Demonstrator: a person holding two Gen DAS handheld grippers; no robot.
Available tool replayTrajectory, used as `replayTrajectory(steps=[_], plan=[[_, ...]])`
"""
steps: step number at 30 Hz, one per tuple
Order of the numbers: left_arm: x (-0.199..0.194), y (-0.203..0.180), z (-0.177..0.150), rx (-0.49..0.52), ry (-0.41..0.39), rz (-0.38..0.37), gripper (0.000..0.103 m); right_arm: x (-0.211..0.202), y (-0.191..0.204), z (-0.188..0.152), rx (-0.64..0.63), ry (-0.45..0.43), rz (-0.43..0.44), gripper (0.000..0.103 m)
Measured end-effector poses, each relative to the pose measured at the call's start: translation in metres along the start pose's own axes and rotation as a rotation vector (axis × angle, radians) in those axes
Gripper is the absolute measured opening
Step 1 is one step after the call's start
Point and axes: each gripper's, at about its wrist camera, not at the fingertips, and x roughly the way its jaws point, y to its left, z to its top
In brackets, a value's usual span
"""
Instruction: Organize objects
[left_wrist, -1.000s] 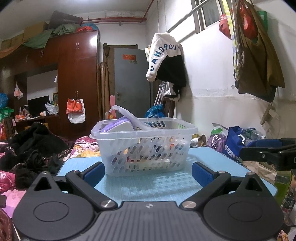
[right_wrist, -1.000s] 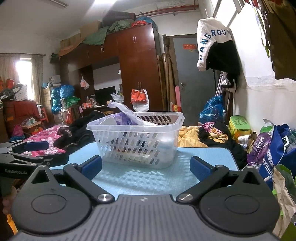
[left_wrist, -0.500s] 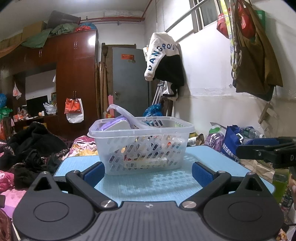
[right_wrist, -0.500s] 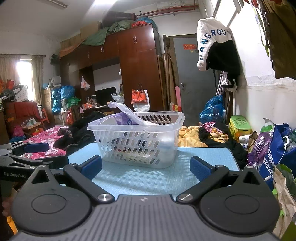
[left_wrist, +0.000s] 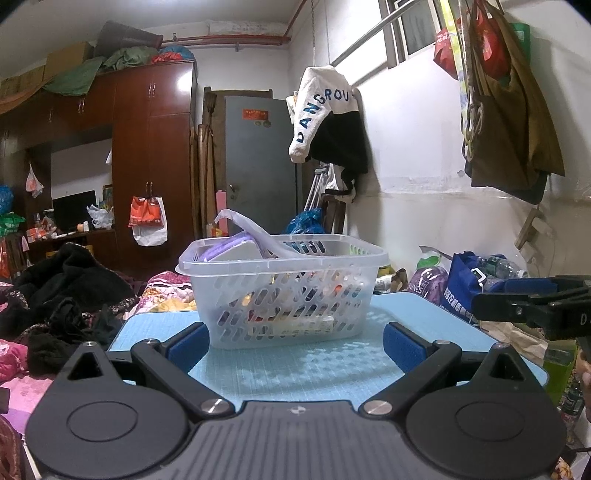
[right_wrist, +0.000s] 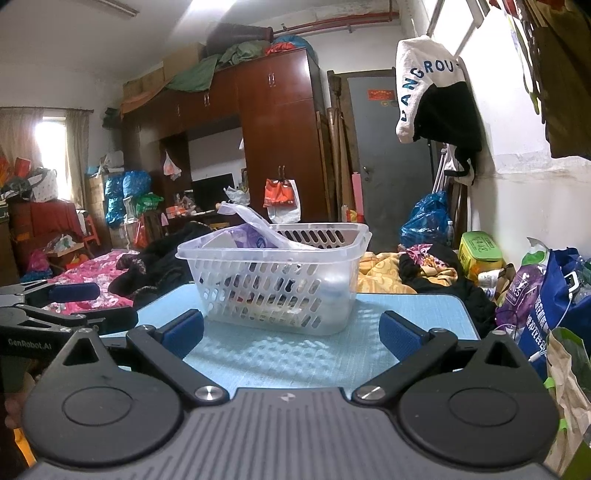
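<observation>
baskets: 1 (left_wrist: 284, 295) | tables: 1 (left_wrist: 303, 373) | hand-held grippers: 2 (left_wrist: 293, 341) (right_wrist: 291, 334)

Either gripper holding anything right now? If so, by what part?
Nothing held. Left gripper and right gripper are both open and empty, short of the basket on the blue table.

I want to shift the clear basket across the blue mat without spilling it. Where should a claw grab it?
Probably the flared top rim of the basket, on a short end, coming in level from the side. The rim juts out as a lip, while the slotted walls taper and look flimsy. Both the left claw and right claw are open, facing it.
</observation>
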Motion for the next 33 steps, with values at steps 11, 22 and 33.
replayTrajectory(steps=[11, 22, 33], plan=[[-0.0002, 0.0008, -0.0008, 0.002, 0.002, -0.003, 0.101, 0.0037, 0.0005, -0.001, -0.013, 0.006, 0.007, 0.103], [-0.0003, -0.0001, -0.0026, 0.008, 0.007, -0.008, 0.101, 0.0017, -0.0036, -0.0012, -0.002, -0.01, 0.013, 0.103], [0.0017, -0.0037, -0.0033, 0.014, 0.01, -0.013, 0.101, 0.0038, -0.0052, -0.0009, -0.005, -0.004, 0.009, 0.103]])
